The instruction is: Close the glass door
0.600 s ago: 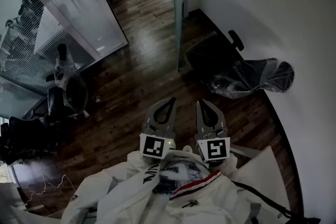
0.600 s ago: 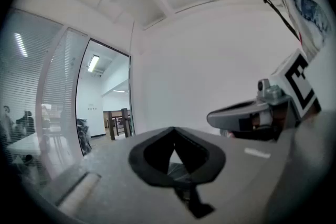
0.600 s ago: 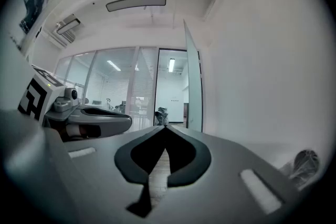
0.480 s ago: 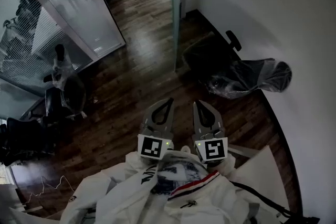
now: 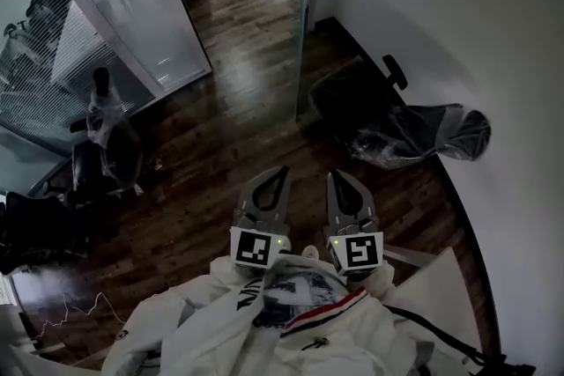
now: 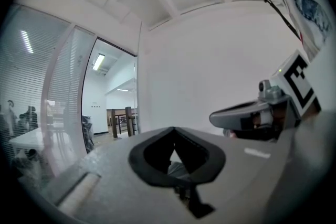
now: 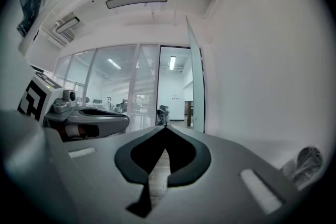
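**Fingers [image 5: 275, 189] clenched on nothing, glass door [image 5: 302, 22] out of reach**

Both the left gripper [image 5: 283, 171] and the right gripper [image 5: 336, 175] are pinched together, empty and level. The door stands edge-on at twelve o'clock, well apart from them. Closed tips may skid off the smooth glass, and a hard shove could slam it. The wrapped chair [image 5: 397, 123] at two o'clock might trip the approach. The right gripper view alone shows the door's top edge; the head view alone shows its foot.

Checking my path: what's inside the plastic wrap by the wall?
Something dark, probably an office chair, one black arm sticking out of the plastic wrap. The rest is covered and dim.
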